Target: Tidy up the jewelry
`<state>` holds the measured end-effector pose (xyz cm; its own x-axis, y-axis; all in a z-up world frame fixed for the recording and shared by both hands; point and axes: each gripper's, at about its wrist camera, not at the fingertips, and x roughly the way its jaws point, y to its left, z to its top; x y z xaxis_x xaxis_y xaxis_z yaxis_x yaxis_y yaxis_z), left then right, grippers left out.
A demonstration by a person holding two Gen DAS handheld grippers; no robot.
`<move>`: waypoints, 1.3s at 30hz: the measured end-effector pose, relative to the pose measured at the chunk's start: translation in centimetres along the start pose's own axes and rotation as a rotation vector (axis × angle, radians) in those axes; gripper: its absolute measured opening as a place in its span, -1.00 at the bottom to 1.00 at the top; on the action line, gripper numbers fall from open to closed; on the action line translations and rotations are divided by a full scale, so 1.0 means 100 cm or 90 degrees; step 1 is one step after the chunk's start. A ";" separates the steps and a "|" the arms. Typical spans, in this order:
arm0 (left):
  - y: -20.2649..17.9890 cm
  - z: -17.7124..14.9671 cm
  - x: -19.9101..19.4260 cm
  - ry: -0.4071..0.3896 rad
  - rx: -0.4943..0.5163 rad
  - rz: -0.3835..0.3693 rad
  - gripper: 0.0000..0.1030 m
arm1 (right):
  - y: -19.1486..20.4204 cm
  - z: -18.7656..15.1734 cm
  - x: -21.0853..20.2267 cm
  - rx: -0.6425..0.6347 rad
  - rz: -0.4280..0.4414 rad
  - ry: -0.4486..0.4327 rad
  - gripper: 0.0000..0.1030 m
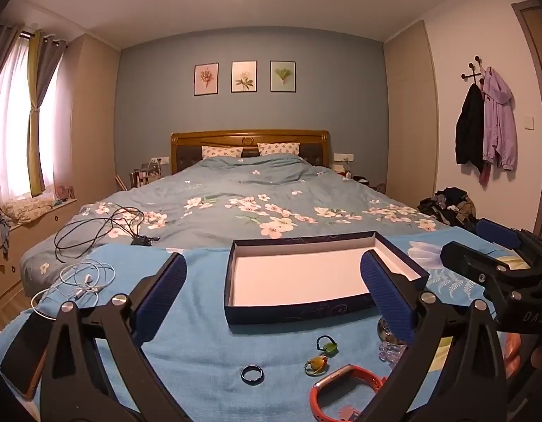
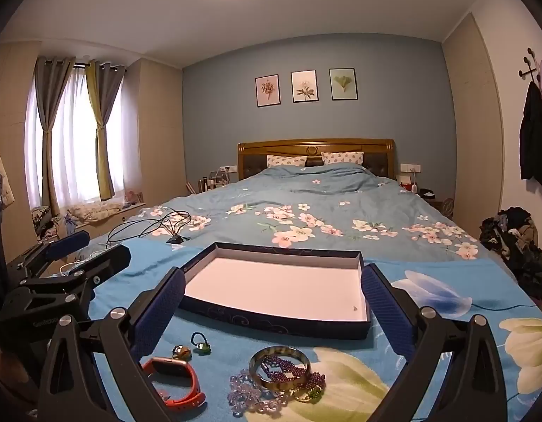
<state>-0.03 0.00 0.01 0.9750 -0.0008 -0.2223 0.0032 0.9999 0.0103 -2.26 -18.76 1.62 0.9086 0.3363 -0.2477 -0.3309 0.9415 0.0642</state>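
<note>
An open dark blue box [image 1: 302, 311] with a white, empty inside lies on a blue cloth [image 1: 200, 330]; it also shows in the right wrist view [image 2: 271, 321]. In front of it lie a dark ring [image 1: 252, 374], two small green-stone pieces [image 1: 327, 345] [image 1: 316, 364] and an orange watch [image 1: 344, 387]. The right wrist view shows the watch [image 2: 177, 379], a bangle [image 2: 279, 367], purple beads [image 2: 288, 376] and clear beads [image 2: 249, 397]. My left gripper [image 1: 274, 299] is open and empty above these. My right gripper [image 2: 272, 311] is open and empty too.
Black cables [image 1: 102, 228] and white earphones [image 1: 88, 277] lie left on the floral bedspread [image 1: 271, 197]. A phone [image 1: 24, 351] lies at the cloth's left edge. A clothes pile [image 1: 446, 207] sits right of the bed. The right gripper shows in the left wrist view [image 1: 499, 263].
</note>
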 end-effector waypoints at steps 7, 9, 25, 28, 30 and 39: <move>0.009 0.010 0.002 -0.006 0.000 -0.013 0.89 | -0.002 0.003 -0.005 0.005 -0.005 0.009 0.87; 0.017 0.024 0.009 -0.003 -0.002 -0.014 0.89 | 0.000 0.004 -0.003 0.002 -0.009 0.009 0.87; 0.006 0.005 -0.004 -0.034 0.009 0.000 0.89 | -0.003 0.001 -0.010 0.009 -0.005 -0.008 0.87; 0.006 0.005 -0.004 -0.035 0.010 0.002 0.89 | -0.004 0.001 -0.010 0.012 -0.003 -0.007 0.87; 0.007 0.006 -0.004 -0.035 0.010 0.002 0.89 | -0.004 0.001 -0.010 0.013 -0.004 -0.006 0.87; 0.005 0.005 -0.005 -0.036 0.011 0.007 0.89 | -0.004 -0.001 -0.011 0.013 -0.006 -0.008 0.87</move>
<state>-0.39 0.52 0.63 0.9861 0.0086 -0.1660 -0.0038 0.9996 0.0293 -3.20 -19.49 1.80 0.9151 0.3270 -0.2361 -0.3168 0.9450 0.0809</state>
